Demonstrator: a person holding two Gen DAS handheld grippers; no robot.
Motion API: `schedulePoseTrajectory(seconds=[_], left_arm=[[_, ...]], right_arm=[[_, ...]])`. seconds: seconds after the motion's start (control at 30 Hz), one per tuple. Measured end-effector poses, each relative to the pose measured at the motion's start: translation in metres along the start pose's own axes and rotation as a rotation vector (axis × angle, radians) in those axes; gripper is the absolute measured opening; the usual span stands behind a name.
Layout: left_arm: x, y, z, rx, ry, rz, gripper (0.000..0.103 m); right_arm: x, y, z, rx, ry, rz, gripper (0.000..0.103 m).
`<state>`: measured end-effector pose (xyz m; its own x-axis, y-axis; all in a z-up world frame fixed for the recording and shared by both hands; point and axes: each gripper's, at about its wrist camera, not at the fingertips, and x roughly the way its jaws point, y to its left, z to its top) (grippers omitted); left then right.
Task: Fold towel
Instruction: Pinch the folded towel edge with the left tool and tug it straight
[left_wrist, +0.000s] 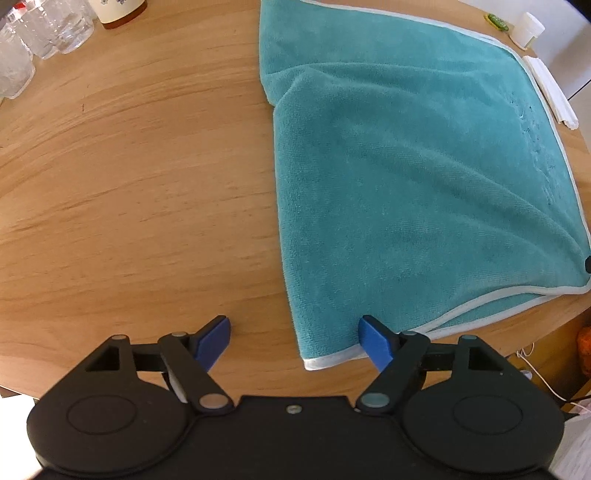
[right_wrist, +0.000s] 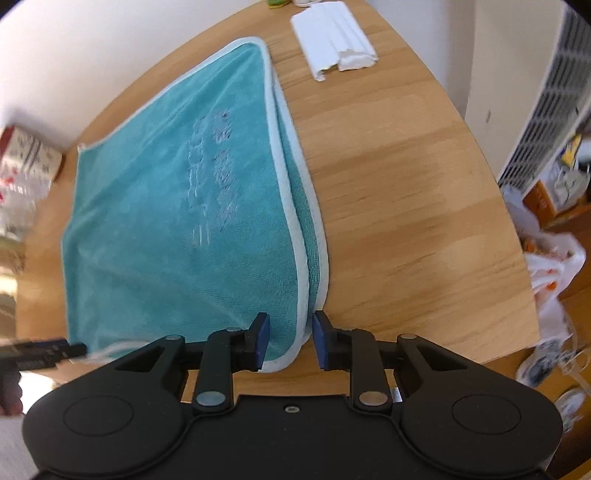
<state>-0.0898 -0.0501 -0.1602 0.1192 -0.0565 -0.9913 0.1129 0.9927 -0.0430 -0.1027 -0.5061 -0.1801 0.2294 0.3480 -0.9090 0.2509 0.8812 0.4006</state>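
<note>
Teal towel (left_wrist: 406, 177), pale piped edging, folded double, lying on the wooden table (left_wrist: 140, 177) across the right half of the frame. Left gripper (left_wrist: 294, 338), bottom centre: black body, blue pads (left_wrist: 214, 341) spread wide, the towel's near corner between them. Clear drinking glasses (left_wrist: 40, 33), upper left. White jar (left_wrist: 528, 29), upper right.

Nothing can be read for certain. The teal terry towel with pale piping (right_wrist: 177, 206) carries embossed lettering in two rows near its right edge, but the characters are too blurred to make out; in the left wrist view the same marking (left_wrist: 535, 147) shows only as faint ridges. The red-and-white patterned box (right_wrist: 26, 162) bears no legible print
</note>
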Motion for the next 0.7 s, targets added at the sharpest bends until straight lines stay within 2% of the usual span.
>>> schedulePoseTrajectory(seconds=[0.03, 0.07, 0.13, 0.17, 0.2, 0.3, 0.4, 0.63, 0.7], left_arm=[[-0.001, -0.001, 0.0, 0.003, -0.005, -0.007, 0.072], [-0.003, -0.003, 0.0, 0.009, -0.014, -0.017, 0.064], [-0.006, -0.007, 0.0, 0.024, -0.03, -0.034, 0.042], [-0.007, -0.008, -0.001, 0.03, -0.031, -0.044, 0.02], [-0.007, -0.01, -0.001, 0.037, -0.03, -0.059, 0.017], [-0.007, -0.005, -0.001, 0.021, -0.011, -0.08, 0.012], [-0.007, -0.004, -0.007, 0.021, 0.014, -0.094, 0.011], [-0.004, 0.005, 0.003, 0.008, 0.078, -0.1, 0.012], [-0.001, 0.006, 0.009, 0.007, 0.117, -0.102, 0.017]], right_arm=[[0.001, 0.0, 0.0, 0.004, -0.002, 0.011, 0.026], [0.003, 0.001, 0.0, 0.004, -0.001, 0.018, 0.024], [0.006, 0.003, -0.001, 0.006, 0.005, 0.029, 0.011], [0.007, 0.003, -0.002, 0.01, 0.005, 0.034, 0.007], [0.007, 0.002, -0.003, 0.015, 0.004, 0.038, 0.007], [0.007, -0.004, -0.004, 0.069, 0.009, 0.056, 0.007], [0.008, -0.003, -0.007, 0.064, 0.023, 0.045, 0.007], [0.006, 0.007, -0.009, 0.027, 0.059, 0.0, 0.007], [0.005, 0.011, -0.008, -0.002, 0.072, -0.027, 0.011]])
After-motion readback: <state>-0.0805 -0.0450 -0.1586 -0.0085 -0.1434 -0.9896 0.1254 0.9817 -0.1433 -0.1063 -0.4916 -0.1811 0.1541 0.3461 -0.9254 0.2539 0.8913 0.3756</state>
